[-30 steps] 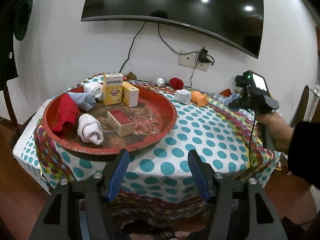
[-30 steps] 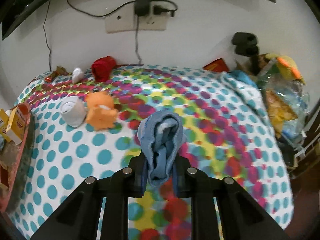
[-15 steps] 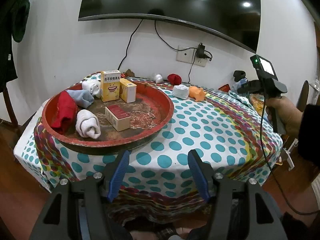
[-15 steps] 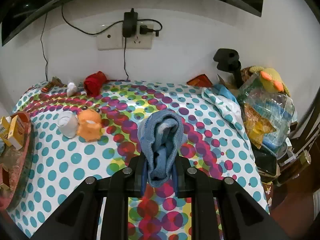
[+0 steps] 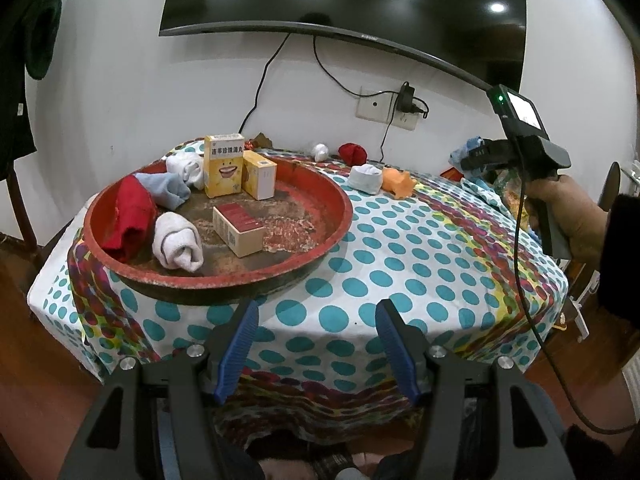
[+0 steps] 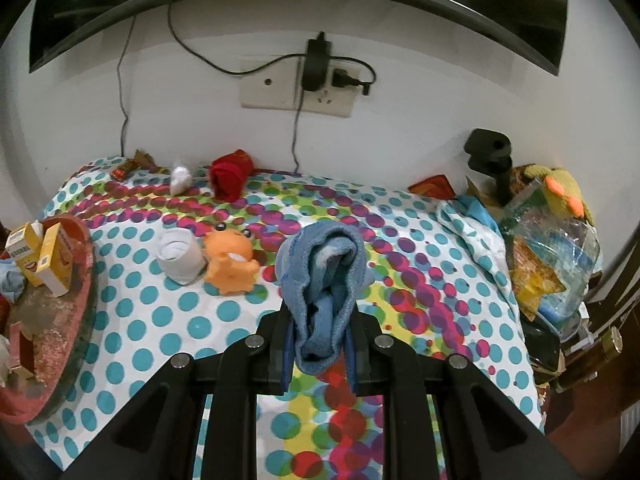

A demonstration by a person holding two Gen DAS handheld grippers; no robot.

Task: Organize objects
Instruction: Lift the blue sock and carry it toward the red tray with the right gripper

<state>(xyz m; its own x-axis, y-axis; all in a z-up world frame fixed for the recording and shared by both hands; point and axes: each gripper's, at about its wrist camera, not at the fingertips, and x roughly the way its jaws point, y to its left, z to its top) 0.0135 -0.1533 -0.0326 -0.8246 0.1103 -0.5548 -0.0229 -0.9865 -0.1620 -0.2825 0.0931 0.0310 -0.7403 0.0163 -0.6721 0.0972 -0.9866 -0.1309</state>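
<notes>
Right gripper (image 6: 318,354) pinches a rolled blue terry sock (image 6: 324,284) above the dotted tablecloth's (image 5: 400,280) right side; left gripper (image 5: 316,344) spread, empty. Round red tray (image 5: 320,236) holds socks and boxes; white sock roll (image 6: 180,256), orange toy (image 6: 230,264), red sock (image 6: 230,172) remain near the far edge

round red metal tray (image 5: 328,236): 1 | cardboard boxes on tray: 3 – tall yellow (image 5: 223,166), small yellow (image 5: 260,174), red-topped (image 5: 238,230) | rolled socks on tray: 4 | rolled socks on dotted tablecloth (image 5: 420,280): 2 | blue rolled sock in gripper (image 6: 326,292): 1 | orange rubber toy (image 6: 230,260): 1
</notes>
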